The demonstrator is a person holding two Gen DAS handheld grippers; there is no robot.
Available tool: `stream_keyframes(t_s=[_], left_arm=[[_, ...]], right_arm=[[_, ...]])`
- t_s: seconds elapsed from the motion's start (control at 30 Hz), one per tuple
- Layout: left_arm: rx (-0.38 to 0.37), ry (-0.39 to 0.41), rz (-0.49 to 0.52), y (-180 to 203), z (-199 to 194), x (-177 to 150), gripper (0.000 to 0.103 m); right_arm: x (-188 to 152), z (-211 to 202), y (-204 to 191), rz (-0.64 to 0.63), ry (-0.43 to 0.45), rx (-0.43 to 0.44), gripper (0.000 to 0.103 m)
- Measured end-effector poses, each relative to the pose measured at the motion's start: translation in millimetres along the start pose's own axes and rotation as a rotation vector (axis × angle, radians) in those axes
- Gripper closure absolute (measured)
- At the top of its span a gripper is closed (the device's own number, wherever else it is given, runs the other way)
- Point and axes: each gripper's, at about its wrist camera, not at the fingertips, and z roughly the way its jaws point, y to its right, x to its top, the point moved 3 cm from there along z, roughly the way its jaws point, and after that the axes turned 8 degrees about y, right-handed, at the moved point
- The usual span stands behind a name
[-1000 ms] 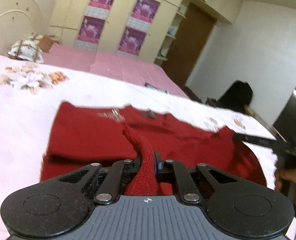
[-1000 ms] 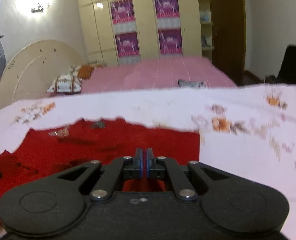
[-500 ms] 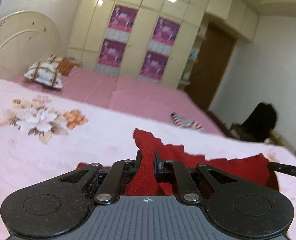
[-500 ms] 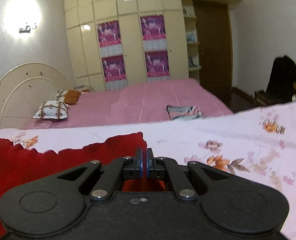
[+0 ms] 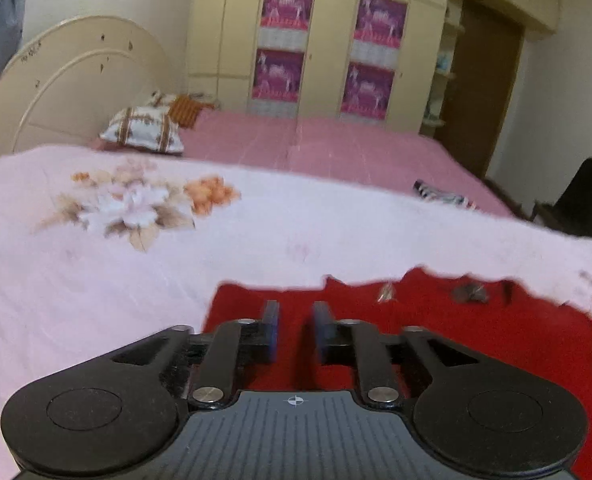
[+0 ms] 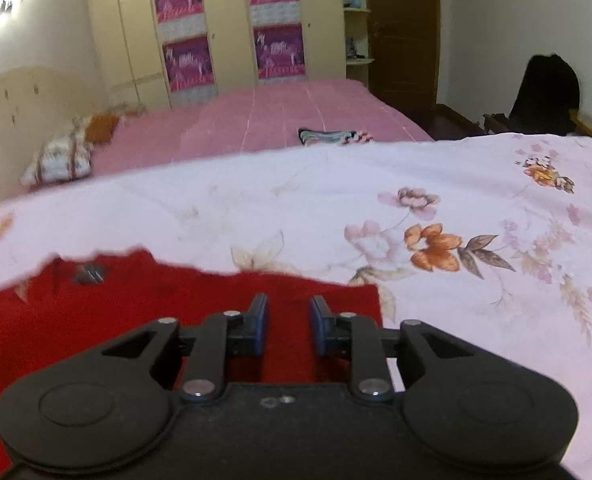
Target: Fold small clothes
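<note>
A fold of the red knitted garment (image 5: 435,344) has just been laid down on the floral bedspread (image 5: 76,280), well in from its far edge. The jaws of the left tool (image 5: 294,330) and right tool (image 6: 286,322) have just been opening — both are seen released, the cloth lying flat beneath them. The next fold is judged to need 2 fresh grips on an outer edge.

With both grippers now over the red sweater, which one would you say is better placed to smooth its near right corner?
Probably the right gripper: the red sweater ends in a corner just beside its open jaws, which have just been opening.
</note>
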Motion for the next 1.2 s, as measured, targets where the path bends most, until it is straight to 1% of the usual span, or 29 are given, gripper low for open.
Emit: stream_keyframes(t_s=[0.03, 0.07, 0.1, 0.17, 0.27, 0.37, 0.43, 0.47, 0.5, 0.57, 0.6, 0.63, 0.7, 0.73, 0.8, 0.83, 0.87, 0.93, 1.0, 1.07, 1.13, 1.2], left_arm=[[-0.004, 0.011, -0.009, -0.8, -8.1, 4.3, 0.035], [-0.016, 0.041, -0.017, -0.2, -19.3, 8.1, 0.022], [-0.032, 0.072, -0.006, 2.5, -28.1, 10.5, 0.022], [-0.070, 0.070, 0.041, 14.0, -37.6, 11.2, 0.022], [-0.123, 0.023, 0.063, 30.5, -33.0, -0.9, 0.022], [-0.171, -0.055, 0.087, 45.3, -10.1, -20.9, 0.022], [-0.151, -0.092, 0.107, 49.1, 9.5, -32.5, 0.022], [-0.128, -0.102, 0.120, 47.7, 18.2, -36.3, 0.022], [-0.102, -0.097, 0.142, 45.2, 26.6, -38.1, 0.022], [-0.090, -0.080, 0.152, 40.2, 35.4, -34.9, 0.021], [-0.087, -0.081, 0.149, 39.5, 37.7, -34.0, 0.018], [-0.084, -0.078, 0.144, 37.6, 40.3, -32.2, 0.018], [-0.056, -0.070, 0.100, 30.7, 44.4, -30.1, 0.015], [-0.001, -0.072, 0.061, 21.8, 48.2, -29.3, 0.015], [0.033, -0.087, 0.014, 9.5, 51.7, -28.7, 0.015], [0.026, -0.092, 0.019, 8.8, 50.2, -27.9, 0.015], [0.030, -0.099, 0.052, 10.6, 45.5, -26.3, 0.015], [0.027, -0.082, 0.071, 9.6, 33.7, -24.6, 0.015], [0.001, -0.063, 0.049, 8.2, 16.4, -21.6, 0.015], [-0.035, -0.043, 0.047, 12.5, -3.7, -20.6, 0.015], [-0.082, -0.038, 0.072, 25.8, -19.1, -23.3, 0.015], [-0.118, -0.048, 0.107, 39.7, -26.5, -31.0, 0.015]], right_arm=[[3.1, -4.3, -2.5, -0.009, 0.010, 0.022, 0.079], [5.0, -9.8, -7.8, -0.019, 0.015, 0.054, 0.079], [6.8, -12.8, -12.8, -0.020, 0.011, 0.088, 0.079], [5.3, -16.4, -26.1, -0.029, -0.007, 0.141, 0.079], [-1.9, -13.3, -45.2, -0.053, -0.028, 0.185, 0.078], [-15.1, -2.5, -62.3, -0.089, -0.070, 0.214, 0.078], [-21.6, 5.7, -69.4, -0.125, -0.084, 0.216, 0.078], [-23.1, 9.7, -71.1, -0.148, -0.078, 0.205, 0.080], [-23.5, 14.0, -70.5, -0.169, -0.071, 0.186, 0.081], [-23.2, 23.3, -64.2, -0.202, -0.064, 0.112, 0.081], [-23.4, 27.4, -57.8, -0.206, -0.060, 0.090, 0.081], [-24.1, 30.8, -51.1, -0.201, -0.054, 0.093, 0.081], [-23.5, 33.3, -43.0, -0.183, -0.042, 0.087, 0.082], [-23.7, 33.0, -42.0, -0.174, -0.040, 0.088, 0.082], [-27.6, 30.7, -43.6, -0.179, -0.023, 0.082, 0.082], [-29.2, 29.7, -44.6, -0.193, -0.018, 0.077, 0.082], [-27.9, 28.5, -45.8, -0.203, -0.026, 0.072, 0.082], [-20.0, 21.5, -49.6, -0.185, -0.041, 0.075, 0.081], [-13.7, 3.6, -58.0, -0.170, -0.011, 0.111, 0.079], [-13.3, -14.8, -69.1, -0.154, 0.002, 0.154, 0.078], [-20.2, -31.3, -86.3, -0.157, -0.004, 0.208, 0.078], [-29.7, -42.0, -101.4, -0.180, -0.012, 0.240, 0.079]])
